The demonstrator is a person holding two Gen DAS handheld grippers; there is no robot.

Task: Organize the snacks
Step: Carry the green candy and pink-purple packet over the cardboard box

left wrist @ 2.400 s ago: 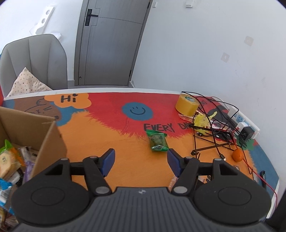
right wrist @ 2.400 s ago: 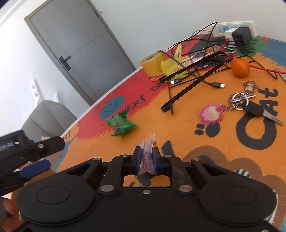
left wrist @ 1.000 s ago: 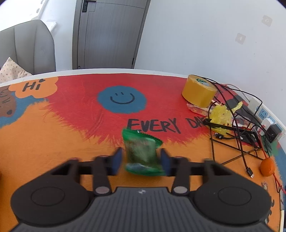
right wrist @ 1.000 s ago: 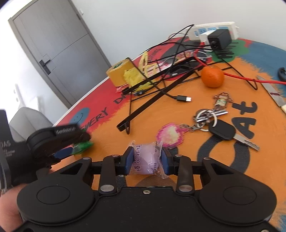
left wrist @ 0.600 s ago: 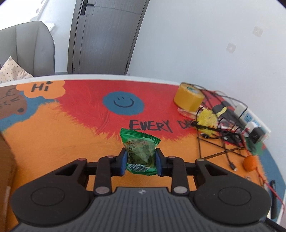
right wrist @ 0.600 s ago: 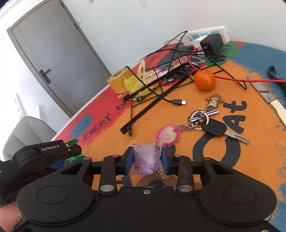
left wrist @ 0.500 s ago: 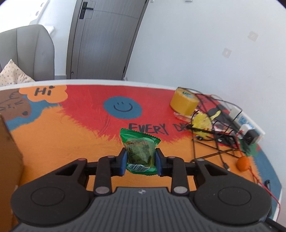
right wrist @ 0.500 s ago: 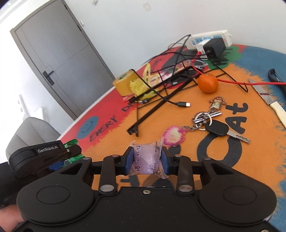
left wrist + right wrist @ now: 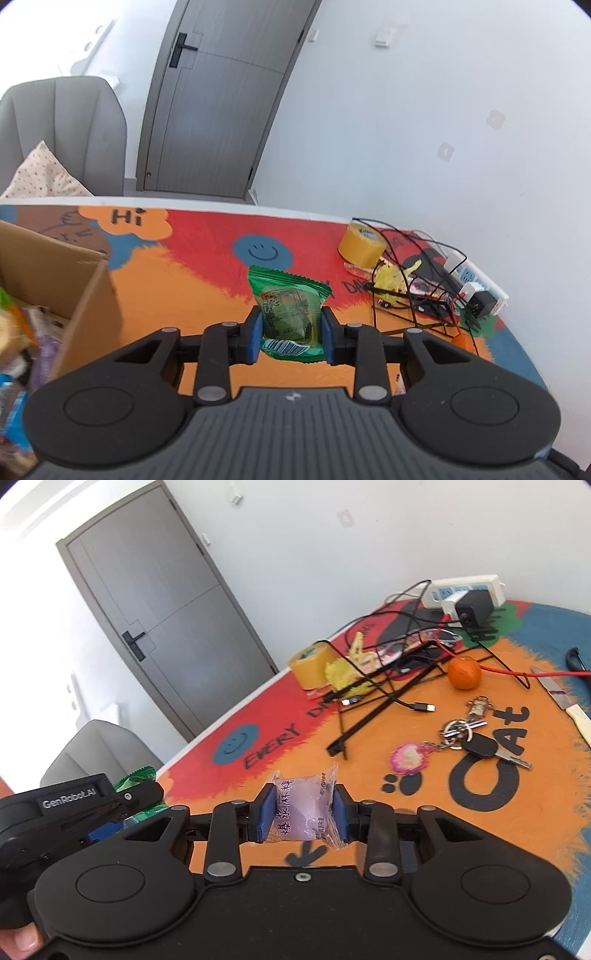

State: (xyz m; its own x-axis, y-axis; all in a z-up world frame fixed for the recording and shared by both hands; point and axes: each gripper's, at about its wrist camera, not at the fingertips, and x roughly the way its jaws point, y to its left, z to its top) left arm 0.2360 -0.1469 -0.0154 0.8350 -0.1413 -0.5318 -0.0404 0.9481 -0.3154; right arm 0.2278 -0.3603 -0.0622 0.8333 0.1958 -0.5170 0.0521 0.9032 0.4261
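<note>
My left gripper (image 9: 291,334) is shut on a green snack packet (image 9: 288,306), held lifted above the colourful table mat. At the left edge of the left wrist view stands an open cardboard box (image 9: 62,280) with several snack packets inside. My right gripper (image 9: 301,816) is shut on a pale purple wrapped snack (image 9: 303,812), also held off the mat. In the right wrist view the left gripper (image 9: 122,821) shows at the far left with the green packet (image 9: 135,775) sticking out behind it.
On the mat's right side lie a yellow tape roll (image 9: 360,245), a wire stand tangled with cables (image 9: 384,679), a power strip (image 9: 465,589), an orange (image 9: 464,672), keys with a pink charm (image 9: 454,744) and a knife (image 9: 569,705). A grey chair (image 9: 66,133) and door (image 9: 218,99) stand behind.
The left gripper closed on the green packet, lifted it and drew back left, bringing the box into view. The right gripper rose a little, still holding the purple snack.
</note>
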